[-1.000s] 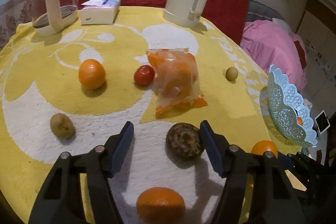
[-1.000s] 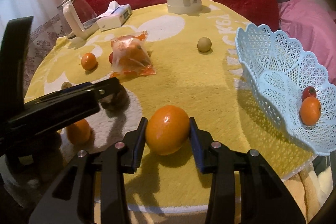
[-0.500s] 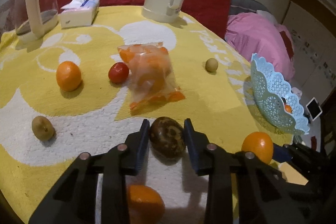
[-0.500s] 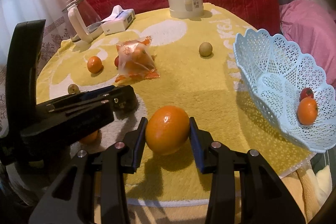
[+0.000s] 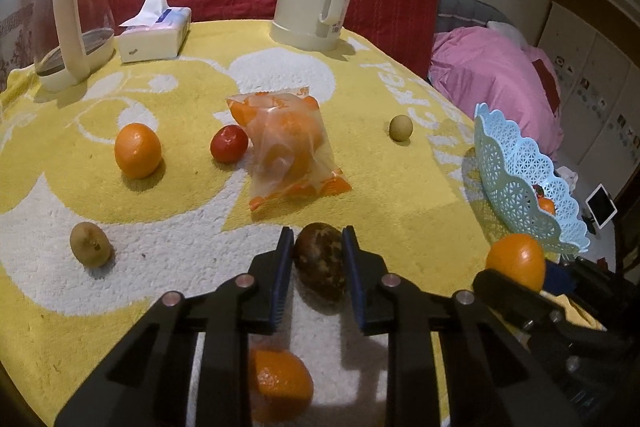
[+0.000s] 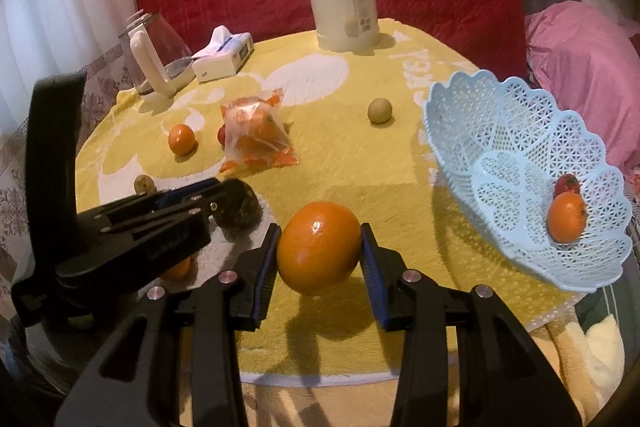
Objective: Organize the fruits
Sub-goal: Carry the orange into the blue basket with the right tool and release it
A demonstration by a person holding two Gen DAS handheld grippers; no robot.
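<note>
**Two fruits held, basket waiting**

The right gripper has its jaws squeezed on an orange at the middle of the frame, by its fat sides. It looks firm, round and smooth, so it could slip. The left gripper grips a brown fruit, low centre. The basket sits at right on the worktop.

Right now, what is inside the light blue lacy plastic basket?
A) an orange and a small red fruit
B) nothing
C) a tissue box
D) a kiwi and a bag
A: the right wrist view shows a round orange and a small red fruit lying together inside the light blue lacy plastic basket.
</note>
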